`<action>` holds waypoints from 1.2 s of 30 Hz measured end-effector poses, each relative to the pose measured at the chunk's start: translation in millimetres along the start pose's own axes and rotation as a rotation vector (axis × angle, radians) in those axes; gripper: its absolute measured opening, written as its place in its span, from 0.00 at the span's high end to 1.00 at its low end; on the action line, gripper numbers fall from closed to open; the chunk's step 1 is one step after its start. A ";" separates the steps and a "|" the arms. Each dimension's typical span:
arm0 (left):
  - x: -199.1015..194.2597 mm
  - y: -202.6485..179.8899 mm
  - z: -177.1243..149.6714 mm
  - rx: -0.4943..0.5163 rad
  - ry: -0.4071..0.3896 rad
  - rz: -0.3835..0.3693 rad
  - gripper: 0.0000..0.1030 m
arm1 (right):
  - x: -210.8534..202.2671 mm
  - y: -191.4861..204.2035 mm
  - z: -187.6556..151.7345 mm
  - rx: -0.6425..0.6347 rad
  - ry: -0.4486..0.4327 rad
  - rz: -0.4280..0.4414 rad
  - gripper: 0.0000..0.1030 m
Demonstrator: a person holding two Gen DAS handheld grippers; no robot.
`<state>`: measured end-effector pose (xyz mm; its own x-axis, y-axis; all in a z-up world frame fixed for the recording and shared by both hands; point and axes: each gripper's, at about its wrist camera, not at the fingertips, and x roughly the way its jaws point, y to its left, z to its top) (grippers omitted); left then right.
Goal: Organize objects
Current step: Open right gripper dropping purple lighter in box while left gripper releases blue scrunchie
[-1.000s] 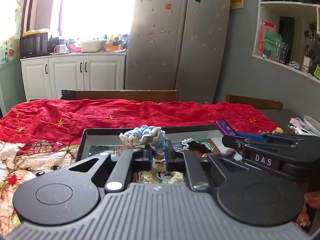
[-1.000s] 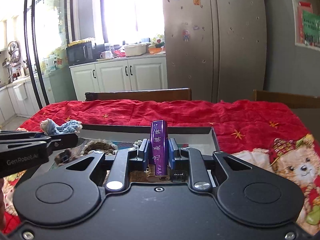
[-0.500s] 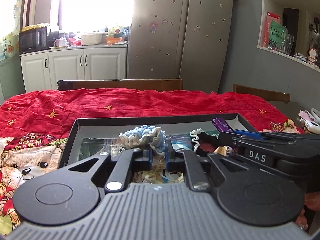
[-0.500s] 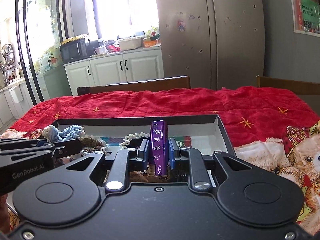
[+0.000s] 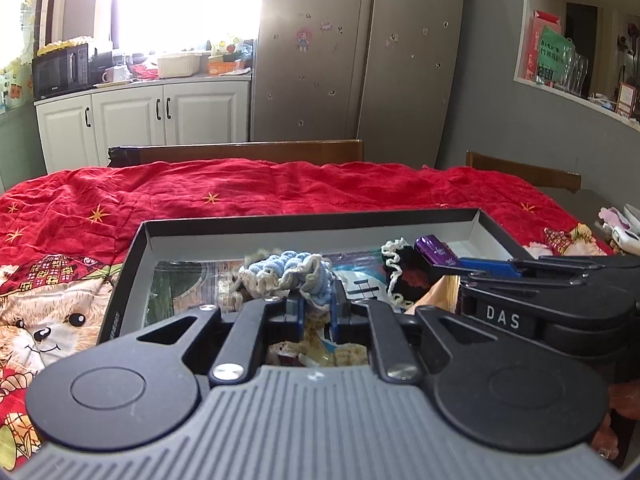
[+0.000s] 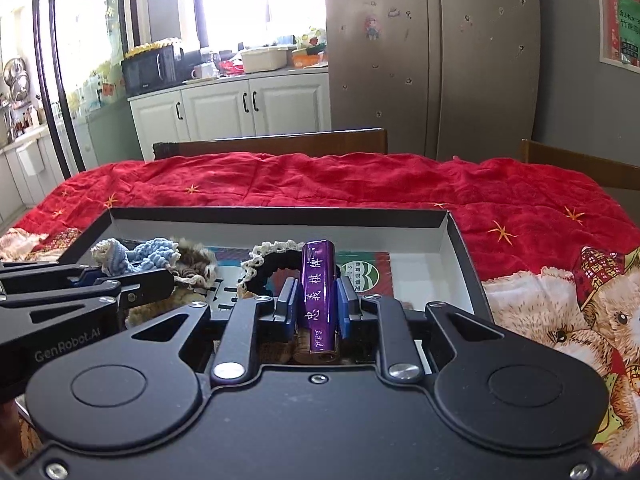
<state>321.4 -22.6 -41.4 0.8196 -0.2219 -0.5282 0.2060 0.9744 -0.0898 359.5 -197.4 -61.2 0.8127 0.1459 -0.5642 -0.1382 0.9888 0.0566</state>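
L gripper [image 5: 318, 312] pinches fluffy blue crochet scrunchie [image 5: 288, 272]; R gripper [image 6: 316, 308] clamps glossy purple, prob. cardboard, box [image 6: 318, 300].

Your left gripper [image 5: 318, 312] held a scrunchie [image 5: 286, 274] of soft, ruffled blue and cream crochet yarn. Your right gripper [image 6: 316, 308] held a purple box [image 6: 318, 292] with a glossy, foil-like skin and printed characters. Both grippers looked like matt black plastic with bright metal pins and blue pads. The tray [image 6: 460, 240] was matt cardboard, dark outside, pale inside. The cloth [image 5: 280, 188] was crinkled red fabric.
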 end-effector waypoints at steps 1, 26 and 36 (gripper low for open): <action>0.5 -0.1 -0.6 0.000 0.002 0.000 0.86 | 0.0 1.0 0.1 -0.006 0.001 -0.003 0.81; 4.2 -3.5 -4.1 0.025 0.022 0.009 0.79 | 0.9 0.3 0.1 -0.002 0.004 -0.002 0.80; 4.0 -4.0 -3.9 0.024 0.020 0.012 0.62 | 1.7 -0.7 0.0 0.001 0.011 -0.005 0.80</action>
<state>321.7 -27.2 -46.4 0.8112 -0.2096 -0.5459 0.2096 0.9757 -0.0632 360.9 -197.8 -62.2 0.8074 0.1403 -0.5731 -0.1333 0.9896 0.0545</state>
